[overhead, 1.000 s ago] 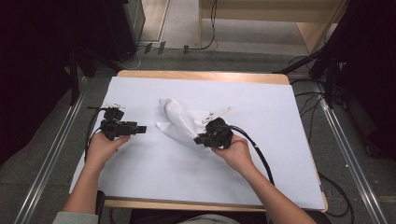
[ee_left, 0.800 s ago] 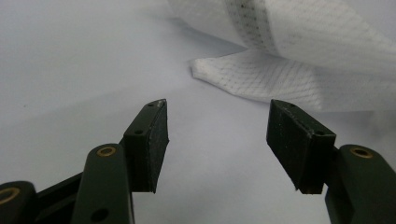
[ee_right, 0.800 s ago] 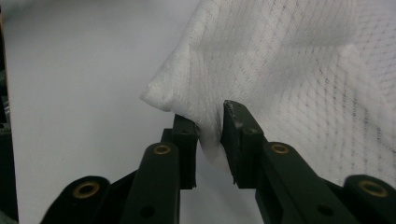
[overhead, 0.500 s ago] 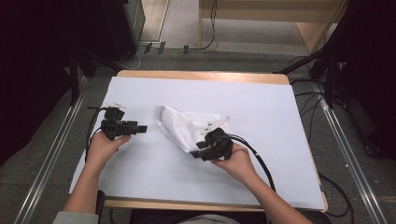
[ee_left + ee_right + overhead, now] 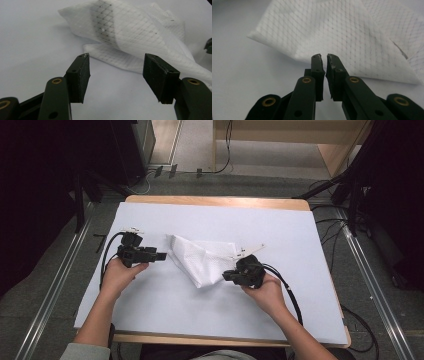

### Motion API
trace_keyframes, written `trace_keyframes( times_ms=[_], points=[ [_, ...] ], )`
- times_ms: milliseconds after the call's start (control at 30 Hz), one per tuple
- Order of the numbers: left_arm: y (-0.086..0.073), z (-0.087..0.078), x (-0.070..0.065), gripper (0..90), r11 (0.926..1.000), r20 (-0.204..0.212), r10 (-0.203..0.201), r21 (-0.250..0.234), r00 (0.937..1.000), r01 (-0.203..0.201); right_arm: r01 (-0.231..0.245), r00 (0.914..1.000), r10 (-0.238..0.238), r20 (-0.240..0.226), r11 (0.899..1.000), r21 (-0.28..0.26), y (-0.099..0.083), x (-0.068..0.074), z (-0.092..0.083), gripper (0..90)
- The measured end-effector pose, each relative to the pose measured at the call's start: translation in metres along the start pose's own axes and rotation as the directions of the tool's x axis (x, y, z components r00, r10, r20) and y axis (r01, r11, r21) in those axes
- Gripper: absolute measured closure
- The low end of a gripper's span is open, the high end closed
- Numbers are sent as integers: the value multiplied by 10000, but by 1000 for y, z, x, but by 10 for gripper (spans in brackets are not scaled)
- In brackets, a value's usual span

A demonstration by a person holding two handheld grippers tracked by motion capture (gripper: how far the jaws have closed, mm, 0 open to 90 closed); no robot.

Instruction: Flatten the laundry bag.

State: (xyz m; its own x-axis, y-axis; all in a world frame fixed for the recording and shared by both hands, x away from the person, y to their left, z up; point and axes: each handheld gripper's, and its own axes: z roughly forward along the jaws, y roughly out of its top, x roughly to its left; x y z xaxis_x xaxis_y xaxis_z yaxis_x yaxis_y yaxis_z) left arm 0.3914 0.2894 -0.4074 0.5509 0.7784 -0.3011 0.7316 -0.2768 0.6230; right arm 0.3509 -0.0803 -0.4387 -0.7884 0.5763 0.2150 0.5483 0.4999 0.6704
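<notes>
Resting low on the table (image 5: 150, 320), left gripper (image 5: 116, 75) gapes wide, empty; right gripper (image 5: 324, 60), just closing, nearly shut before the rumpled, grid-textured white cloth (image 5: 200, 260), nothing between.

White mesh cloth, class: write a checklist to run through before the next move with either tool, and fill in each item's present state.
1. Left tool open: ok.
2. Left tool clear of the white mesh cloth: ok, the cloth lies just ahead of it.
3. Right tool gripping the cloth: not ok; its jaws have just been closing, with no cloth seen between them.
4. Cloth spread flat: not ok, folded and bunched.
5. Cloth wholly on the table: ok.
</notes>
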Motion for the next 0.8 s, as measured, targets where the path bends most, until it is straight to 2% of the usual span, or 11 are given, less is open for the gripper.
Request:
trace_keyframes(
  times_ms=[100, 233, 400, 467, 567, 667, 800],
  points=[
    [4, 7, -3, 388, 10000, 139, 49, 52, 9999, -50, -222, 9998, 221, 12, 9994, 261, -4, -2, 7, 888],
    [12, 18, -7, 374, 9998, 171, 94, 187, 9998, -97, -243, 9995, 236, 216, 9990, 370, -7, -3, 14, 895],
    [18, 28, -7, 346, 9999, 388, -112, 97, 9992, 108, -317, 9986, 299, 445, 9987, 392, -9, -9, 21, 895],
    [21, 29, -4, 324, 9999, 303, -107, 79, 9995, 105, -390, 9978, 368, 546, 9984, 401, -10, -12, 24, 895],
    [23, 29, 4, 288, 9994, 353, -307, -116, 9989, 311, -374, 9974, 354, 625, 9988, 321, -9, -16, 27, 896],
    [26, 30, 11, 273, 9992, 130, -344, -217, 9993, 347, -378, 9959, 358, 836, 9990, 228, -7, -21, 28, 896],
    [27, 31, 24, 267, 9954, 16, -825, -483, 9966, 825, -392, 9939, 378, 1038, 9992, 113, -3, -29, 30, 898]
  ],
)
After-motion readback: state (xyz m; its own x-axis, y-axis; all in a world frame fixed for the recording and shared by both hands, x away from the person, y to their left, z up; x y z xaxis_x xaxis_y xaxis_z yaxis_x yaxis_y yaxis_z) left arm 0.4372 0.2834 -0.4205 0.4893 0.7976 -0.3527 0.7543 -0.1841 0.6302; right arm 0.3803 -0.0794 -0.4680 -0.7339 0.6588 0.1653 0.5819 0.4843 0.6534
